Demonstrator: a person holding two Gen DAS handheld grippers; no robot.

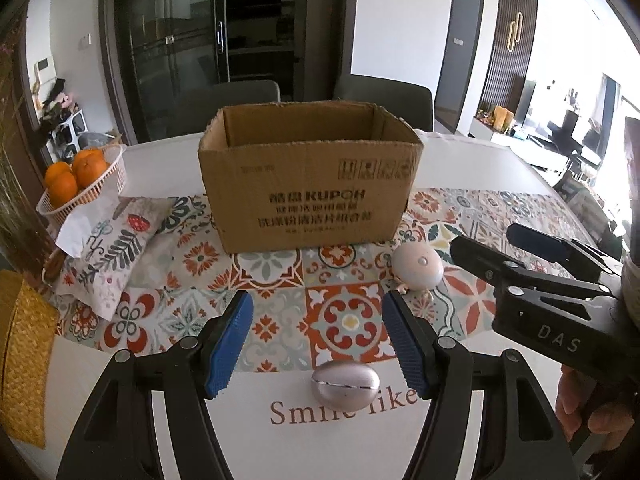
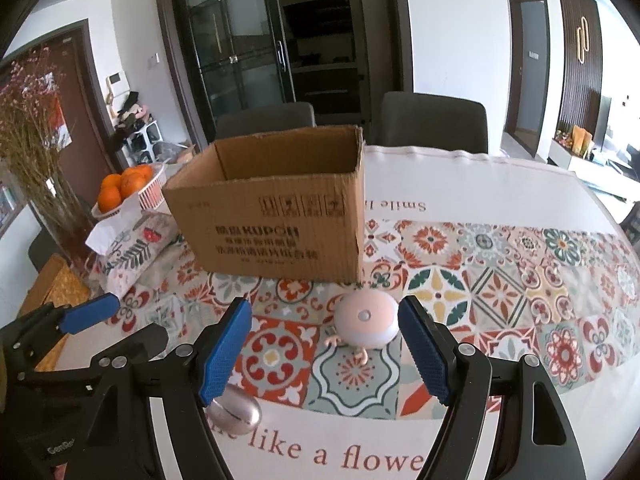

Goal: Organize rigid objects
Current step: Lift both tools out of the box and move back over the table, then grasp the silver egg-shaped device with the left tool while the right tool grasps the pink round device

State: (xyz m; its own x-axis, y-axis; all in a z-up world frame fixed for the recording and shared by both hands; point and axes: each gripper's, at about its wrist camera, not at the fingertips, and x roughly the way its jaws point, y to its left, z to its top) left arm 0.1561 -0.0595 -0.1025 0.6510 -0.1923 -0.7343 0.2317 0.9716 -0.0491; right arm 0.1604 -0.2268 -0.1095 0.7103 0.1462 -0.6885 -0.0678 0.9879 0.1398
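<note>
Your left gripper was spread wide, holding nothing, with the silver egg-shaped case lying on the tablecloth between its blue pads, touching neither. Your right gripper was likewise wide and empty, the pink round gadget sitting just ahead between its fingertips. Behind both stood the open cardboard box, with a basket of oranges well to its left.

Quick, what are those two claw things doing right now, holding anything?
Left gripper: open, holding nothing; the silver oval case lies on the table between its fingers.
Right gripper: open, holding nothing; the pink round gadget sits between its fingers.
</note>
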